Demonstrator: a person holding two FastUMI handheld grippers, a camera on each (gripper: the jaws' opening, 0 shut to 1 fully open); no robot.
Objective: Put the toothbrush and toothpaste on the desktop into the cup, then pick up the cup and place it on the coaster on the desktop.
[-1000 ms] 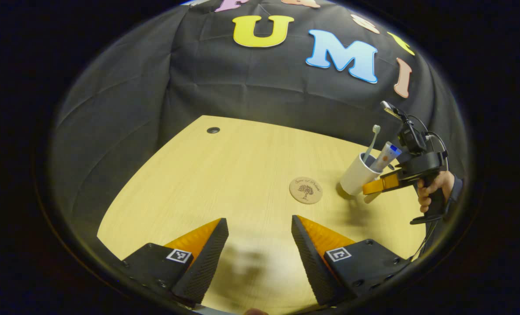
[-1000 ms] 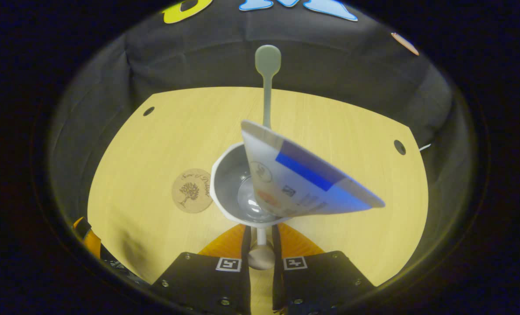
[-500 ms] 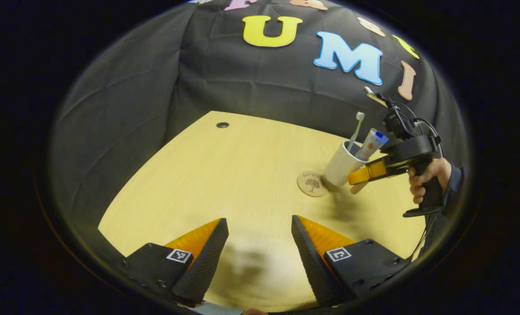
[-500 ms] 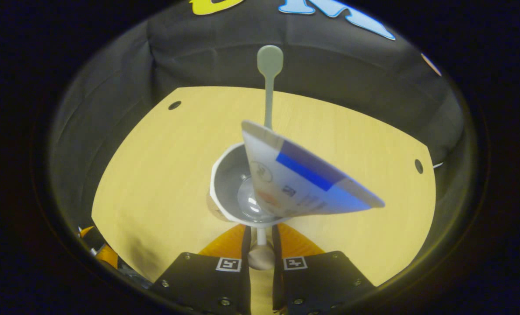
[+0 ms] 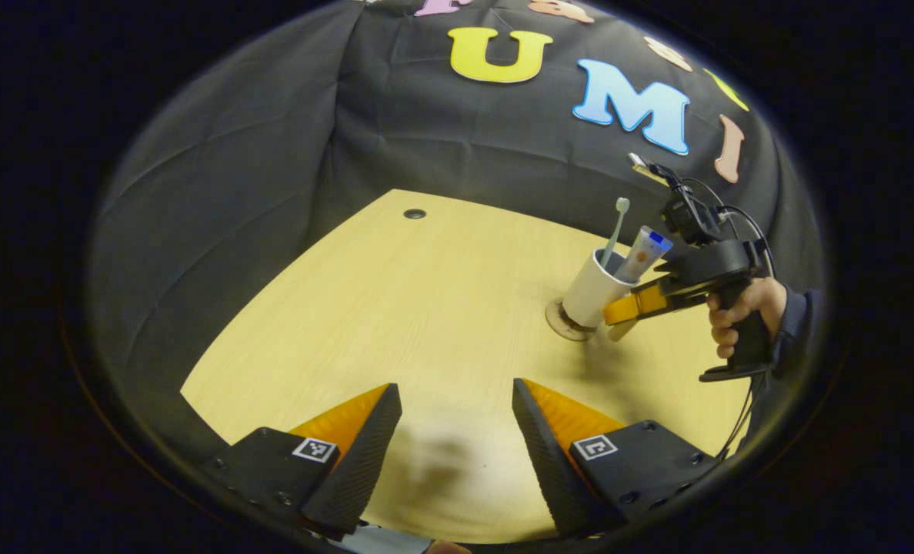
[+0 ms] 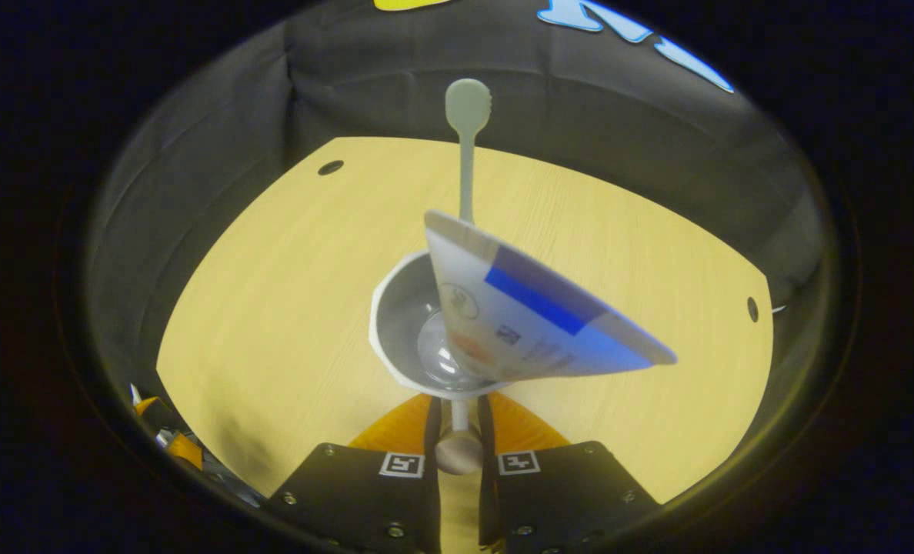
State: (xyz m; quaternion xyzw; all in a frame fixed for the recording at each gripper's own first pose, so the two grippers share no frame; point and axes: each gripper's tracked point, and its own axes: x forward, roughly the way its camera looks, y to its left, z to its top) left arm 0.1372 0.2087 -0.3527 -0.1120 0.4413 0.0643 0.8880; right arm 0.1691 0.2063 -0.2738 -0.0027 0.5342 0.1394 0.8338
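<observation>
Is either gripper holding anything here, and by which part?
The right gripper holds the cup by its handle; the left gripper is open, holding nothing.

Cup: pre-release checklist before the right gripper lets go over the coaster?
1. Toothbrush and toothpaste inside the cup: ok.
2. Right gripper shut on the cup's handle: ok, both fingers press it.
3. Cup over the coaster: ok, coaster edge shows under its base in the left gripper view.
4. Cup base flat on the coaster: cannot tell; the cup looks tilted.
5. Cup centred on the coaster: cannot tell; more of the coaster shows on the side away from the right gripper.
6. Left gripper open and away from the cup: ok.
</observation>
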